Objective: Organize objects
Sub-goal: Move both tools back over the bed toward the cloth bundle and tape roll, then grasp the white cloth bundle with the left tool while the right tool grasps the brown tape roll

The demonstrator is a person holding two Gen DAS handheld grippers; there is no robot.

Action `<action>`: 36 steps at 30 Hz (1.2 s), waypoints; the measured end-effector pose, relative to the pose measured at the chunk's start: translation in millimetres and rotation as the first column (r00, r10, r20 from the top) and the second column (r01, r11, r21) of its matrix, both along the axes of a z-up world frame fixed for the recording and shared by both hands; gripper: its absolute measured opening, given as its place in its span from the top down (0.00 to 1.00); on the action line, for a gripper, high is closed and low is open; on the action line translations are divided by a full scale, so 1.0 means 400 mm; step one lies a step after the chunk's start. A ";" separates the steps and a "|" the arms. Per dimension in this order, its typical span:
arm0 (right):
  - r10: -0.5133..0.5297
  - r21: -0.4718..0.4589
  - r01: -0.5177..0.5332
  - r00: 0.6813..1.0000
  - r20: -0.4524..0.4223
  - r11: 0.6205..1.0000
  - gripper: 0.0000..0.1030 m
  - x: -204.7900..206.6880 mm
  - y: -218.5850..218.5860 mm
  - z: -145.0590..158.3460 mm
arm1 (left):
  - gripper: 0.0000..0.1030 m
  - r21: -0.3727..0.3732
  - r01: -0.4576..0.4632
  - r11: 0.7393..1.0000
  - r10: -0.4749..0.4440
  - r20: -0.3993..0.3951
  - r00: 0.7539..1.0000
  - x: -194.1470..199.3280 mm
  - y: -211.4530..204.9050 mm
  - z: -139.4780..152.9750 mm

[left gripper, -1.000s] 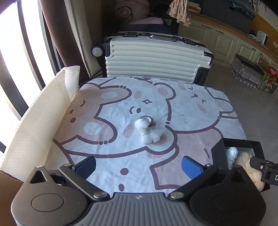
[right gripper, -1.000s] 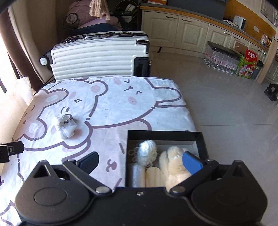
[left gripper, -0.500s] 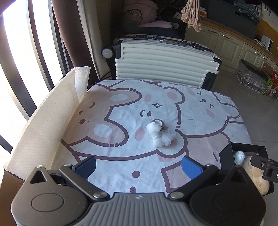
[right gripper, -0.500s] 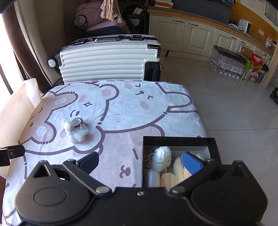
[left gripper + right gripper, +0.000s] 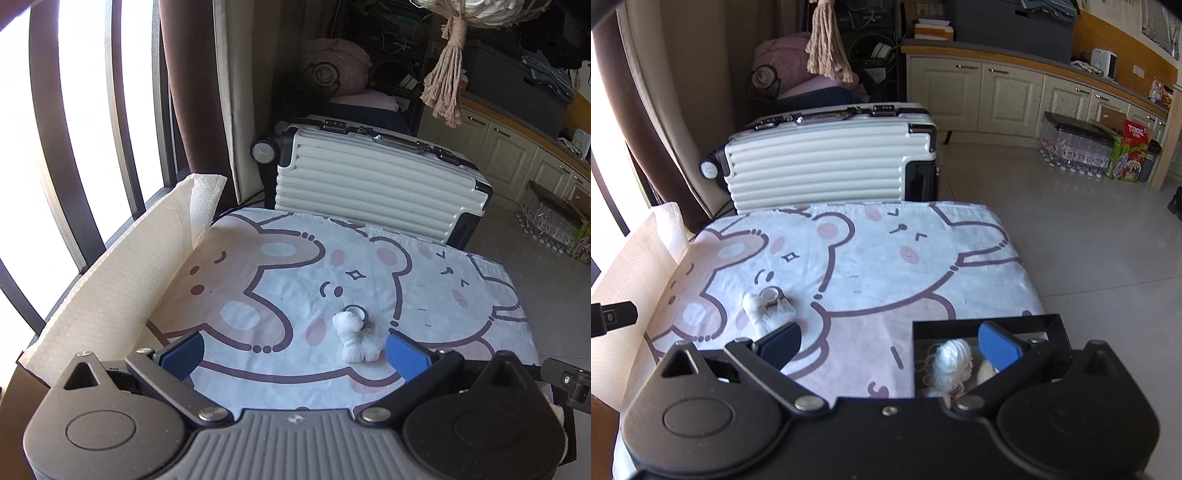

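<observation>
White bundle on cloth looks soft, light, squashy; grab its mid. L gripper & R gripper both wide, empty

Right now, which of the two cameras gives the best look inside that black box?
The right wrist view. It looks down into the black box, showing a ball of white yarn inside, though the right tongs cover its near part. The left wrist view barely catches the box, low at the right edge.

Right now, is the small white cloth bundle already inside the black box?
No, the small white cloth bundle lies on the bear-print sheet, apart from the black box.
</observation>
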State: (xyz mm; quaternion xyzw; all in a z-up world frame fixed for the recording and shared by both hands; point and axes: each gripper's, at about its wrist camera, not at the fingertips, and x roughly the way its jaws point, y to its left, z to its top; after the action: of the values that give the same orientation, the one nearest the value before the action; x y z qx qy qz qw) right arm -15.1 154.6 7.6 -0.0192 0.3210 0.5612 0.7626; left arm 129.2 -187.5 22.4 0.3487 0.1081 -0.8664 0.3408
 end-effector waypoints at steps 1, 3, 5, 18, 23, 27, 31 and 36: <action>-0.001 0.003 0.001 1.000 0.013 1.000 0.00 -0.003 0.004 0.007 | 0.00 0.000 0.000 1.000 0.000 -0.004 1.000 -0.001 -0.001 0.001; -0.003 0.007 0.002 0.999 0.034 1.000 0.00 -0.008 0.015 0.021 | 0.00 0.001 0.001 1.000 -0.001 -0.007 1.000 -0.008 -0.002 0.001; -0.003 0.012 0.003 0.999 0.048 1.000 0.00 -0.007 0.028 0.036 | 0.00 0.002 0.004 1.000 -0.004 -0.004 1.000 -0.019 0.000 -0.004; 0.011 0.039 -0.010 0.999 -0.041 0.999 0.00 0.051 0.187 0.070 | 0.00 0.059 0.049 0.997 -0.050 0.021 0.999 -0.130 -0.016 -0.074; 0.002 0.066 0.004 0.995 -0.095 0.998 0.00 0.074 0.252 0.063 | 0.00 0.092 0.046 0.995 -0.049 0.038 0.998 -0.171 -0.043 -0.117; -0.010 0.092 0.026 0.986 -0.169 0.995 0.00 0.090 0.300 0.041 | 0.00 0.148 0.017 0.989 -0.023 0.035 0.999 -0.191 -0.077 -0.153; -0.006 0.100 0.027 0.978 -0.206 0.995 0.00 0.084 0.351 0.011 | 0.05 0.198 -0.001 0.980 -0.007 0.039 0.999 -0.210 -0.110 -0.191; 0.017 0.075 0.001 0.969 -0.245 0.997 0.00 0.072 0.414 -0.043 | 0.18 0.263 -0.005 0.965 -0.007 0.045 0.999 -0.235 -0.145 -0.240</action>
State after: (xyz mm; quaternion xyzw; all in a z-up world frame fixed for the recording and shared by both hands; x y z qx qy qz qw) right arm 13.7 320.1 -9.6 0.0774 0.3915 0.5739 0.7151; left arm 35.3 -245.5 -73.6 0.4106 0.2144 -0.8362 0.2935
